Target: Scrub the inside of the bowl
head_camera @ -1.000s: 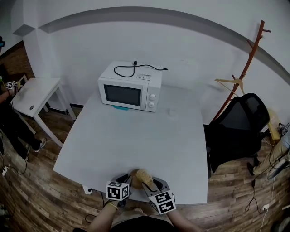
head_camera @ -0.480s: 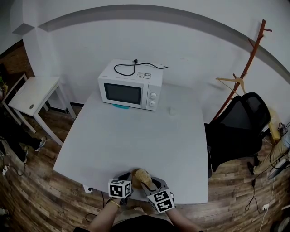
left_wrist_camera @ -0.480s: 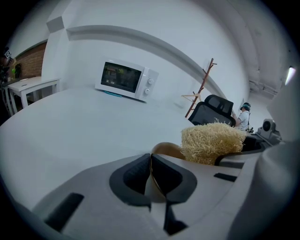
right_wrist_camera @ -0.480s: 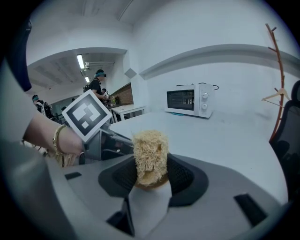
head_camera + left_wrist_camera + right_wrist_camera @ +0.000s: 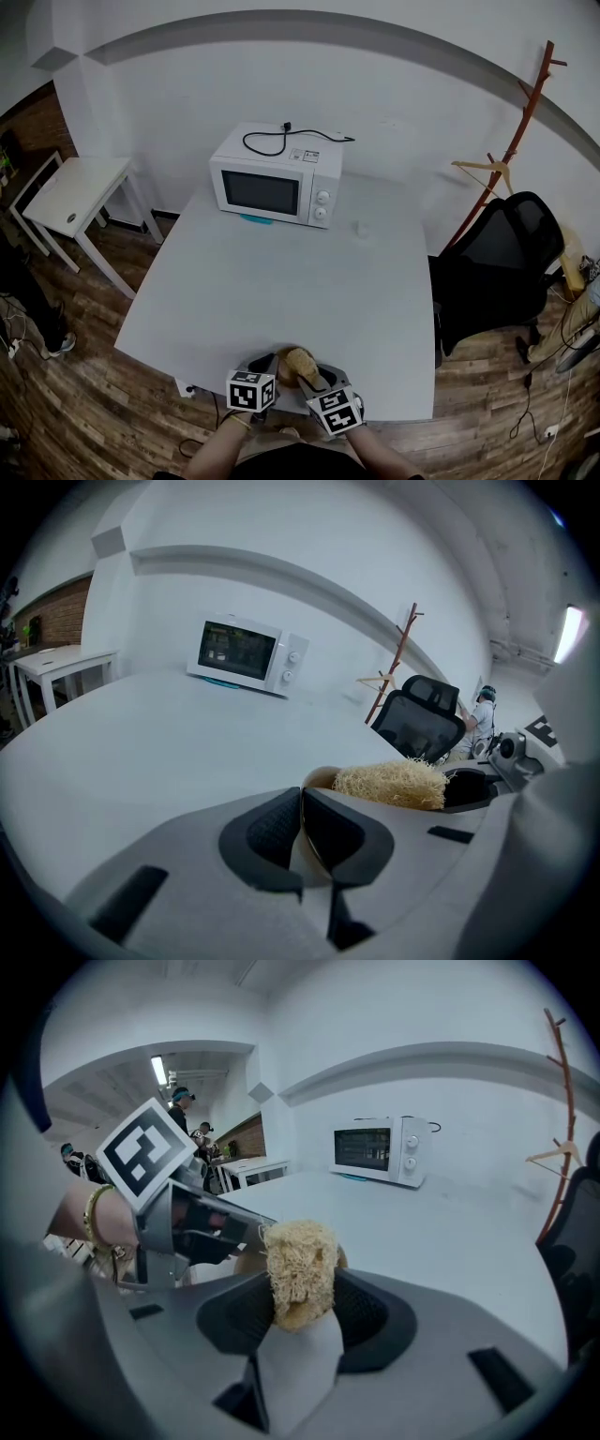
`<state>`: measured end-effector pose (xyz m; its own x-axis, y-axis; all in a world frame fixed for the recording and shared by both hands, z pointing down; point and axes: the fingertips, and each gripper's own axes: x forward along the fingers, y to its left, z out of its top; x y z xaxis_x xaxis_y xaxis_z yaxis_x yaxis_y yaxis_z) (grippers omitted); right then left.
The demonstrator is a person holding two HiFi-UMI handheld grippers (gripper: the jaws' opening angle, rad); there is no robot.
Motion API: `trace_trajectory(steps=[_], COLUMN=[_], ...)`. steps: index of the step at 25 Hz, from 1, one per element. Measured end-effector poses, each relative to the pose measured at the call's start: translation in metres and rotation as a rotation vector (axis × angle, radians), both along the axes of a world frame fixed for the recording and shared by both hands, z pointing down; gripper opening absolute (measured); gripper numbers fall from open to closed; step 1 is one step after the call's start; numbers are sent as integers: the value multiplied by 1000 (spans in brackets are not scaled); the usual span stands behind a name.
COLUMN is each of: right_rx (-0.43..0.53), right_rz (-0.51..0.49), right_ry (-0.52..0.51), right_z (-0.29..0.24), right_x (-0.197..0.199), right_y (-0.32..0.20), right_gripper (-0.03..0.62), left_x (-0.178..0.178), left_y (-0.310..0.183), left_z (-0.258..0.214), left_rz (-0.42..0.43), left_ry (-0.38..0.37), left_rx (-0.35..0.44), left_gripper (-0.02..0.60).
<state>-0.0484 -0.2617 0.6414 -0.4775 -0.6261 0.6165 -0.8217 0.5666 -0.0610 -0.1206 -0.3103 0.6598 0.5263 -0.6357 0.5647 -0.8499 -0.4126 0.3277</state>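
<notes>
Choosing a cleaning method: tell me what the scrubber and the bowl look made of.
Scrubber: coarse, pale-yellow tangled fibres, matte, probably loofah or similar plant fibre. Bowl: thin tan wall, matte; wood or plastic, too little shows to tell.

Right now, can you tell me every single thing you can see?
table: one, light grey, room's middle
microwave: one, white, table's far side
cable: one, black, atop microwave
side table: one, white, far left
office chair: one, black, right
coat stand: one, brown, right wall
bowl: one, tan, table's near edge
scrubber: one, straw-coloured, by the bowl
left hand-held gripper: one, grey, jaws just closed on bowl's rim
right hand-held gripper: one, grey, shut on scrubber
</notes>
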Motion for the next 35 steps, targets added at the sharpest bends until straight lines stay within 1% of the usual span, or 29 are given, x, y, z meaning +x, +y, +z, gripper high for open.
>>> trace_trajectory(steps=[5, 11, 19, 27, 30, 35], right_rx=[-7, 12, 17, -11, -19, -27], right_rz=[-5, -20, -82, -135, -173, -211], right_ry=[14, 11, 32, 57, 68, 97], right_z=[2, -4, -8, -4, -3, 0], right_x=[1, -7, -26, -30, -33, -32], right_y=[0, -2, 0, 10, 16, 25], right_gripper=[176, 176, 176, 175, 175, 175], left_x=[1, 1, -2, -5, -6, -3], left_y=[3, 7, 7, 8, 8, 10], left_z=[-7, -11, -18, -21, -22, -21], left_rz=[11, 12, -1, -10, -12, 0], left_ry=[-5, -2, 16, 16, 13, 0], left_rx=[20, 27, 42, 56, 62, 65], left_gripper=[28, 28, 26, 26, 26, 26])
